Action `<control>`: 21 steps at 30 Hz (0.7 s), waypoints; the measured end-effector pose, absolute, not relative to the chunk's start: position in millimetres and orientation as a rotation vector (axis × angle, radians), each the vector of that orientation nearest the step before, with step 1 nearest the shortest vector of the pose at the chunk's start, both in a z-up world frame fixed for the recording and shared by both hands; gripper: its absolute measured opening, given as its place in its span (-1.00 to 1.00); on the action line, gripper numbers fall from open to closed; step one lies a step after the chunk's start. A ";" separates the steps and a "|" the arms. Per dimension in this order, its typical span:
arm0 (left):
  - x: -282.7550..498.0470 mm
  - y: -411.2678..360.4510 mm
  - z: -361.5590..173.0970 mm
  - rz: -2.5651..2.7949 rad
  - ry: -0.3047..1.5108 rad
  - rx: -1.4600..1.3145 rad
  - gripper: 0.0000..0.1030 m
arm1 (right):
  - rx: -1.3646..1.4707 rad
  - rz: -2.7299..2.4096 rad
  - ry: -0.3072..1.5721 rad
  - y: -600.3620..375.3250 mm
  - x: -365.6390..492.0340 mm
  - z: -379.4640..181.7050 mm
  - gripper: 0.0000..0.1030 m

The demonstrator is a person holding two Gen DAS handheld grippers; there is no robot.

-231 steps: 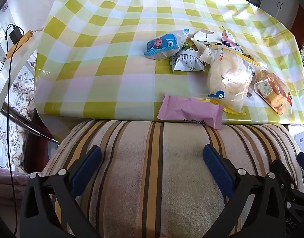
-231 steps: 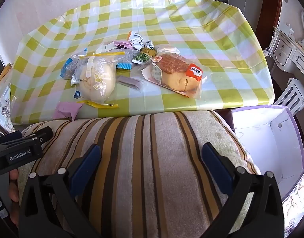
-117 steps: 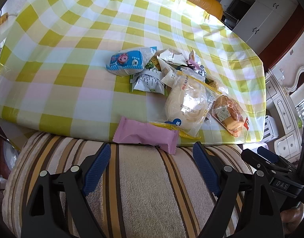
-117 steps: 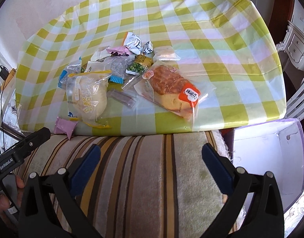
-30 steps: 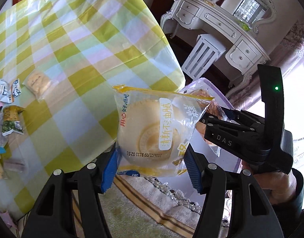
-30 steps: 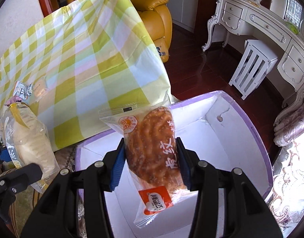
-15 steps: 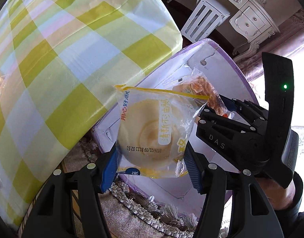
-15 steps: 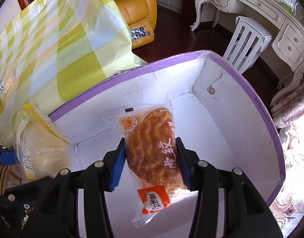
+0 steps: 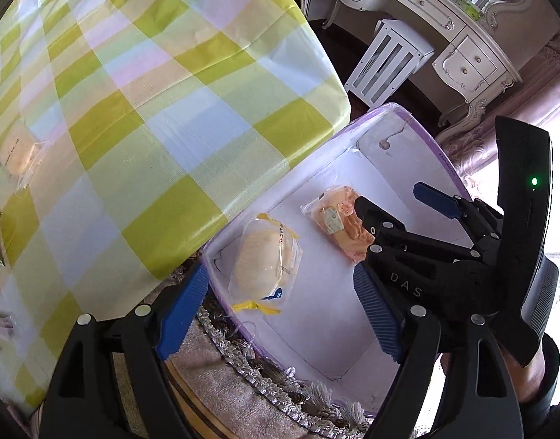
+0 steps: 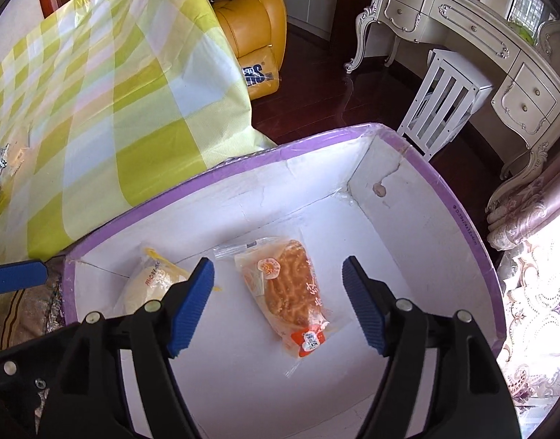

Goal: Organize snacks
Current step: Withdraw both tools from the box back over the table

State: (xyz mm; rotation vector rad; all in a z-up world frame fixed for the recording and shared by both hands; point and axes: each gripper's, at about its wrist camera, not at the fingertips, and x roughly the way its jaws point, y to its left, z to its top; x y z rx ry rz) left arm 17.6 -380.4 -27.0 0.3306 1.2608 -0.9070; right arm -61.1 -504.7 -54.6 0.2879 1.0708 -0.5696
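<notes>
Jaws wide above 2 glossy bread packets [image 10: 283, 289] in white box [image 10: 418, 219]

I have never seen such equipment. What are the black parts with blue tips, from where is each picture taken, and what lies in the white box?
No robot is here. A person holds a two-finger tool in each hand, and a wide-angle camera on each tool looks forward along its fingers. One picture comes from the left tool, the other from the right tool; the black bars with blue pads are their fingers. In the left picture you also see the right tool from the side. Both hang over a white box with a purple rim, beside a table with a checked cloth. Both tools have just been opening and hold nothing. On the box floor lie a pale bun and a brown pastry, each in clear wrapping. A few small snacks lie on the table.
</notes>
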 end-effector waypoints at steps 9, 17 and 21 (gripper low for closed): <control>23.3 -334.2 6.8 -0.822 1.154 0.221 0.56 | 0.231 -0.568 1.000 -488.1 -58.6 -21.1 0.49; 30.3 -262.1 34.8 -0.730 1.068 0.116 0.57 | 0.182 -0.481 0.950 -449.5 -46.0 9.4 0.53; 34.7 -214.3 31.9 -0.663 1.121 0.026 0.58 | 0.154 -0.428 0.948 -424.9 -35.1 17.8 0.57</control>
